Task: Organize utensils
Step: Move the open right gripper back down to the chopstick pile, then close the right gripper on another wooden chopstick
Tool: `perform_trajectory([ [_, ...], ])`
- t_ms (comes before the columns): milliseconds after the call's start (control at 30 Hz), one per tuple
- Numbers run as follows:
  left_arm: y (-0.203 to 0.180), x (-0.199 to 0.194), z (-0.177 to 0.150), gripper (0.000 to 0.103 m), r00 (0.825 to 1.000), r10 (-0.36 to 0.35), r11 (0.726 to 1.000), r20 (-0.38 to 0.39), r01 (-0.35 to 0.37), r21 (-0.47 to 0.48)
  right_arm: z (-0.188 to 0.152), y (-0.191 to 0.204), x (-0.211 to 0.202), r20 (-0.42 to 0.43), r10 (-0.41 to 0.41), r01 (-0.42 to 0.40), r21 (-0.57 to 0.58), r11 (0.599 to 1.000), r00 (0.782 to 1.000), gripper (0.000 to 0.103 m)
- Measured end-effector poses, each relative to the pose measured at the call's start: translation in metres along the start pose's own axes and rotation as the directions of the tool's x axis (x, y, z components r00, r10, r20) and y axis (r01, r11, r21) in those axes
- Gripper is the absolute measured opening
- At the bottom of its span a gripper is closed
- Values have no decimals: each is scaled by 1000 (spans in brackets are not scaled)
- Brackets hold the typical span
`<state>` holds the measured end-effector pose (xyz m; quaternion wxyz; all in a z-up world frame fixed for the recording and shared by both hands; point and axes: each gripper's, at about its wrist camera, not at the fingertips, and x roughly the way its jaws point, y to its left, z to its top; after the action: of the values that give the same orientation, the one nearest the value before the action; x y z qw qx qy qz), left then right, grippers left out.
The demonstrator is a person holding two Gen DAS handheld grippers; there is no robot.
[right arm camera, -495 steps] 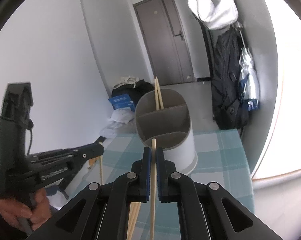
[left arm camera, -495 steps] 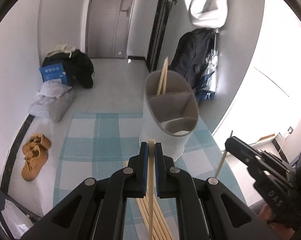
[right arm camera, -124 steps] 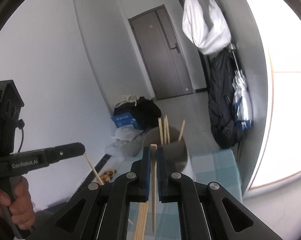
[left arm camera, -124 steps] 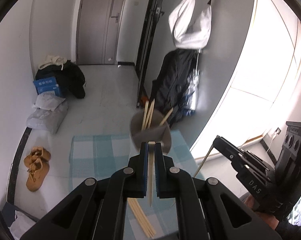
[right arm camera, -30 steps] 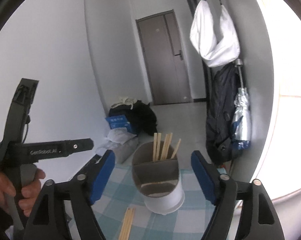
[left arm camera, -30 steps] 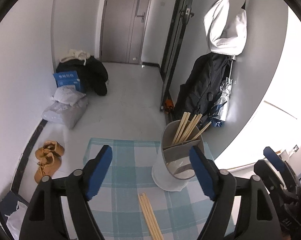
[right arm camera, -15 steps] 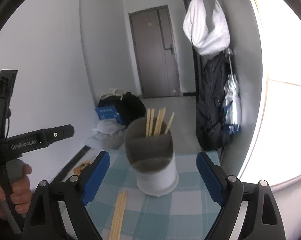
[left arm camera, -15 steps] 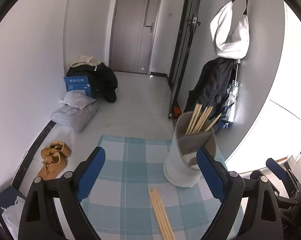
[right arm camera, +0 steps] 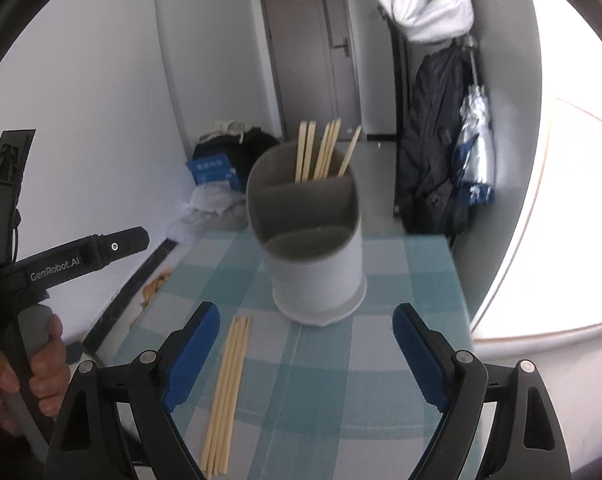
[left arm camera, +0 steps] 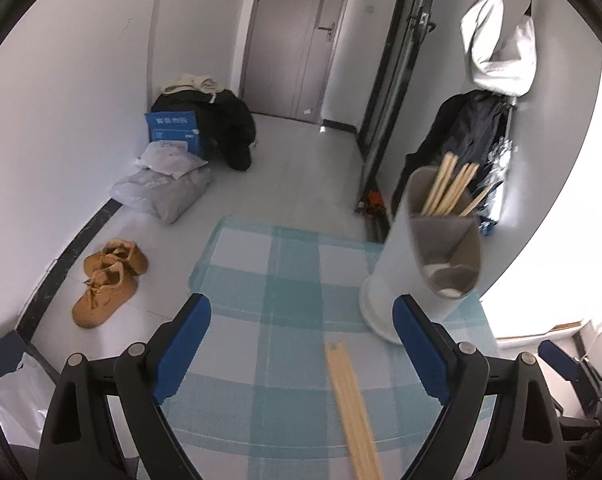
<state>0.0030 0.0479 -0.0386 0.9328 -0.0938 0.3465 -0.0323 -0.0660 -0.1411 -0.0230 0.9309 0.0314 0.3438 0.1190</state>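
A white utensil holder (left arm camera: 425, 268) (right arm camera: 317, 264) with grey divided compartments stands on the blue checked tablecloth (left arm camera: 285, 280) (right arm camera: 405, 280). Several wooden chopsticks (left arm camera: 449, 192) (right arm camera: 321, 152) stand in its far compartment. A bundle of loose chopsticks (left arm camera: 353, 408) (right arm camera: 229, 384) lies flat on the cloth in front of the holder. My left gripper (left arm camera: 301, 344) is open and empty, low over the cloth, with the bundle between its fingers. My right gripper (right arm camera: 305, 348) is open and empty, facing the holder, the bundle by its left finger. The left gripper's body (right arm camera: 81, 256) shows in the right wrist view.
The table is small; its edges fall to the floor on the left and far sides. Brown shoes (left arm camera: 109, 280), grey bags (left arm camera: 161, 188) and a blue box (left arm camera: 173, 128) lie on the floor. A black backpack (right arm camera: 433, 148) and umbrella (right arm camera: 477, 140) hang at the right wall.
Both grippers, open since a second ago, have come lower and nearer the table. The holder and loose chopsticks look larger. The holder holds more chopsticks than 16 seconds ago.
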Motion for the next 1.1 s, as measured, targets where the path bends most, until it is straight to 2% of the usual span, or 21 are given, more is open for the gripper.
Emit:
perform_trajectory([
  [100, 6, 6, -8, 89, 999, 32, 999, -9, -32, 15, -8, 6, 13, -55, 13, -14, -13, 1000, 998, 89],
  [200, 16, 10, -9, 89, 999, 33, 999, -27, -34, -21, -15, 13, 27, -108, 19, -23, -43, 999, 994, 89],
  [400, 34, 13, -3, 89, 999, 39, 995, -30, -42, -90, -30, 23, 63, -240, 50, -60, -36, 998, 969, 82],
  [467, 38, 17, -3, 89, 998, 32, 993, -49, -37, -110, -32, 27, 74, -270, 40, -53, -43, 998, 962, 74],
  [600, 44, 23, -4, 89, 996, 27, 990, -88, -39, -136, -38, 32, 93, -315, 38, -54, -43, 998, 948, 70],
  [667, 46, 25, -5, 89, 993, 11, 988, -119, -29, -152, -41, 35, 101, -338, 58, -75, -36, 997, 939, 63],
  [733, 49, 24, -5, 89, 991, -1, 986, -137, -22, -166, -44, 39, 106, -352, 40, -63, -54, 997, 935, 62],
  [833, 48, 23, -4, 89, 990, -2, 986, -142, -22, -167, -49, 43, 113, -383, 39, -69, -65, 996, 923, 51],
  [900, 49, 23, -2, 89, 990, -10, 984, -139, -15, -175, -50, 47, 111, -373, 33, -72, -89, 993, 927, 49],
  [1000, 51, 24, -2, 89, 990, -3, 982, -143, -24, -189, -52, 55, 111, -382, -11, -47, -143, 989, 924, 40],
  [1100, 54, 26, -1, 89, 989, -7, 979, -149, -23, -200, -53, 60, 110, -398, -23, -50, -171, 984, 917, 33],
])
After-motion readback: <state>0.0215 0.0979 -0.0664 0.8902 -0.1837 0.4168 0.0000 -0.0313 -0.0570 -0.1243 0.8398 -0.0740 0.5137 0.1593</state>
